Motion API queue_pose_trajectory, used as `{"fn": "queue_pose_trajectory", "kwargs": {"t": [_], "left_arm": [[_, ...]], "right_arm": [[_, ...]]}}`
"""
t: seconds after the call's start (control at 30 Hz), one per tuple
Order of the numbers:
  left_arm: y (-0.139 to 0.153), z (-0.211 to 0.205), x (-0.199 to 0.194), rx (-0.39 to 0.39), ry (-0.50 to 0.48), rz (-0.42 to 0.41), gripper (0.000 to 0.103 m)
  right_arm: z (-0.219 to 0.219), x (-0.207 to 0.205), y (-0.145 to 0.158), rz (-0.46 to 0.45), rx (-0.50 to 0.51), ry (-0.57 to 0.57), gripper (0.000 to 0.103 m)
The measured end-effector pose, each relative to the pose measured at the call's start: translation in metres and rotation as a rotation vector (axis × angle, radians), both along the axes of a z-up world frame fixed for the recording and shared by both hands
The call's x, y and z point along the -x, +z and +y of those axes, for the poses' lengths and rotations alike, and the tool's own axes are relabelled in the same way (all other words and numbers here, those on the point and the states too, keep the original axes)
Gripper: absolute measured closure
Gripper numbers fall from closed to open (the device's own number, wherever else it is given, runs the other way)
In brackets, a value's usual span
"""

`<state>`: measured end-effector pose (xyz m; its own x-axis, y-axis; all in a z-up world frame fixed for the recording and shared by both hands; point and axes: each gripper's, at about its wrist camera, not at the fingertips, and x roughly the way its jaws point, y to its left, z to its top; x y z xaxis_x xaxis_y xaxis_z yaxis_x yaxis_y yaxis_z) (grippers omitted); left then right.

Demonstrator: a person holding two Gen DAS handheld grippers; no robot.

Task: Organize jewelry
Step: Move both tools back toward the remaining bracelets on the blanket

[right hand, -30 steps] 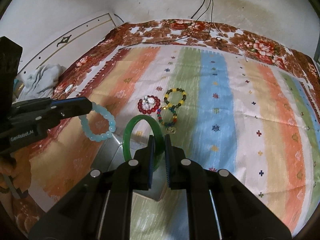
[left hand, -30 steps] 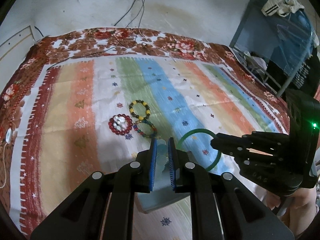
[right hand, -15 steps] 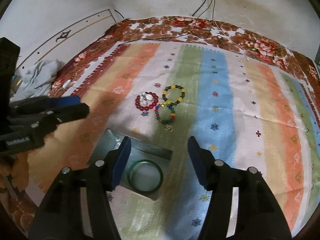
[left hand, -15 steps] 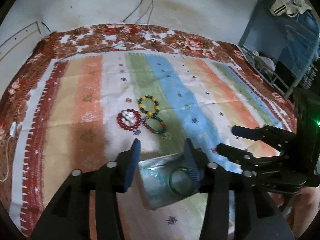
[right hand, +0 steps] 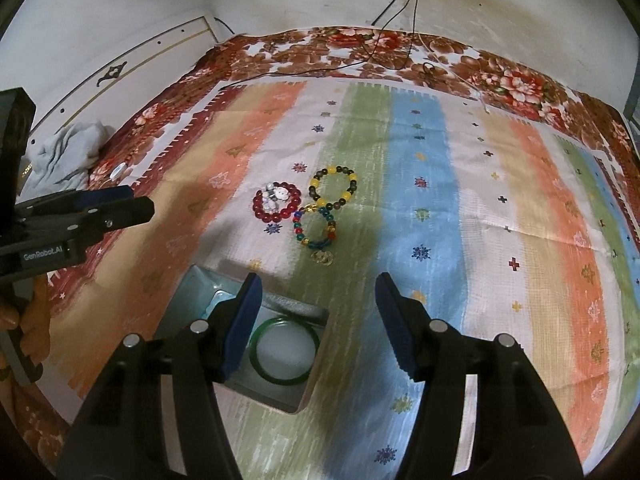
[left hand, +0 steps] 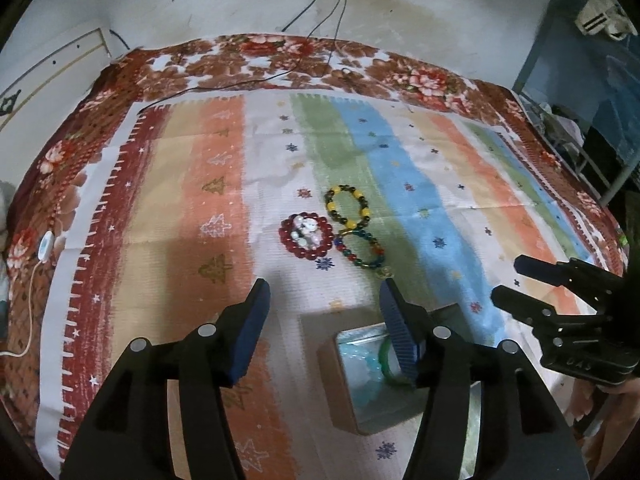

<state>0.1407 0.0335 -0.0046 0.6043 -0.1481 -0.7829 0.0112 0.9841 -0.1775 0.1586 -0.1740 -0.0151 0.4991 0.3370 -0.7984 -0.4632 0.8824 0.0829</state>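
Green bangle lies in one metal tin on the striped bedspread, three beaded bracelets just beyond. A second ago clenched on jewelry, left gripper and right gripper fingers now gape, released.

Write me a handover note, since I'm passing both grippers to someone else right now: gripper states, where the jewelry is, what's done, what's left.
Left gripper: open, empty, above the box's left edge.
Right gripper: open, empty, above the box's far right corner.
Box: holds the green bangle and a pale blue bracelet, partly hidden.
Done: those two pieces boxed.
Left: three bracelets lying close together on the striped cloth beyond the box: red bead bracelet, yellow-and-dark bracelet, multicolour bracelet with a gold charm.
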Motion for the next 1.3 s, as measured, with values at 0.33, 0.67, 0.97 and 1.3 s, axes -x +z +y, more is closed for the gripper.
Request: {"fn": "queue_pose_trajectory", "kwargs": {"t": [0.33, 0.67, 0.97, 1.3], "left_arm": [[-0.008, 0.006, -0.021, -0.012, 0.008, 0.030, 0.044], [-0.022, 0.011, -0.043, -0.046, 0.021, 0.066, 0.042], [-0.035, 0.016, -0.066, -0.054, 0.021, 0.100, 0.039], [-0.058, 0.014, -0.098, -0.099, 0.006, 0.150, 0.039]], "right_arm": [[0.003, -0.014, -0.004, 0.006, -0.005, -0.015, 0.042], [0.008, -0.036, -0.012, 0.009, -0.013, -0.031, 0.042], [0.006, -0.058, -0.031, 0.050, 0.002, -0.053, 0.040], [0.009, -0.083, -0.044, 0.098, -0.011, -0.051, 0.036]]}}
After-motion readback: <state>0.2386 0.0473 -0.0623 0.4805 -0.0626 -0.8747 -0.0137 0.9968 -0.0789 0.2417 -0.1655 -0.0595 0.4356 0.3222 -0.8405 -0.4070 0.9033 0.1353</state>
